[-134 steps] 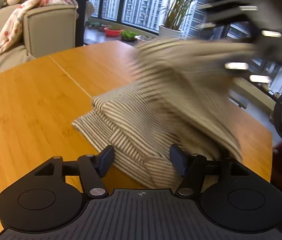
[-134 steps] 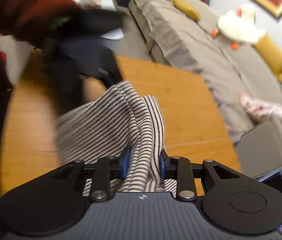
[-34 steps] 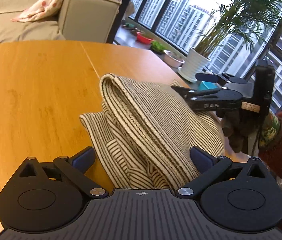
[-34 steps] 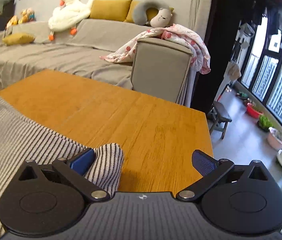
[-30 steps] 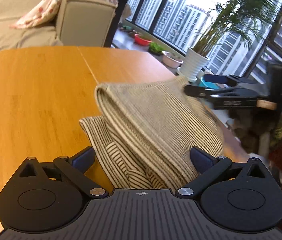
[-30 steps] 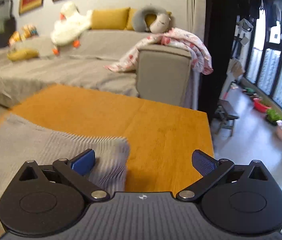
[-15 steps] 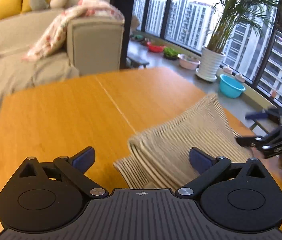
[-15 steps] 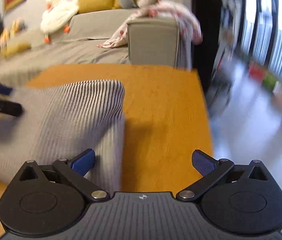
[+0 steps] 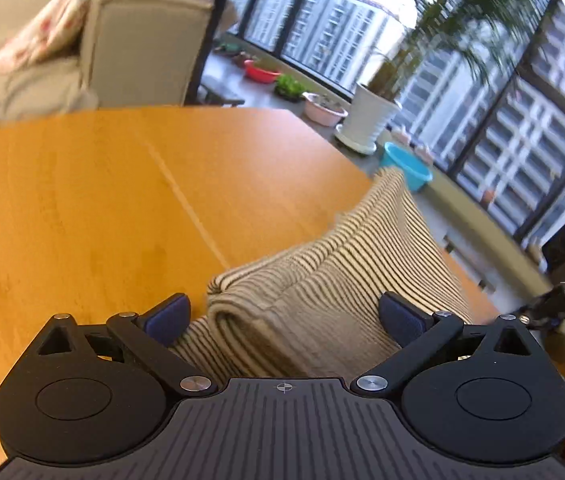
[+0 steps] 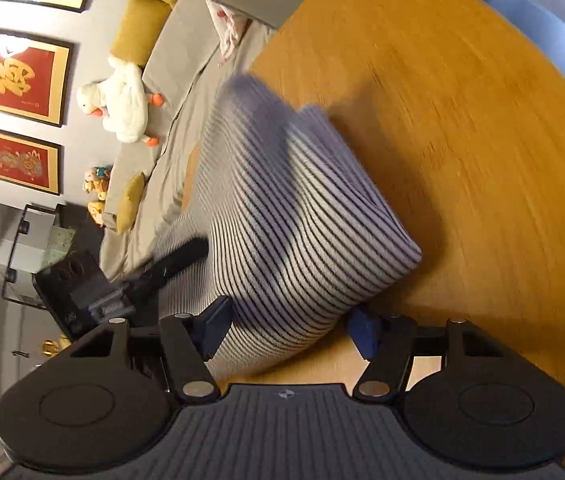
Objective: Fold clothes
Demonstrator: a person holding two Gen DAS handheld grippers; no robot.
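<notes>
- Striped knit garment (image 9: pixel 322 280), folded thick, lies on the wooden counter (image 9: pixel 82 200).
- Left gripper (image 9: pixel 282 316) fingers gape wide around its fold, gripping nothing.
- Right gripper (image 10: pixel 288 326) fingers, partly open, straddle its rounded edge.

Tall black-framed windows (image 9: pixel 514 92) light an orange wooden table (image 9: pixel 82 208), a beige fabric sofa (image 9: pixel 130 48) and red gold-framed wall pictures (image 10: pixel 14 76).

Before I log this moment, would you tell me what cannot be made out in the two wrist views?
- Striped garment: near edge hidden behind the left gripper body, left view.
- Whether the right gripper pinches the cloth: unclear; its fingers straddle the fold, right view.
- Sofa and plant: motion-blurred, left view.
- Table far edge: smeared, right view.
</notes>
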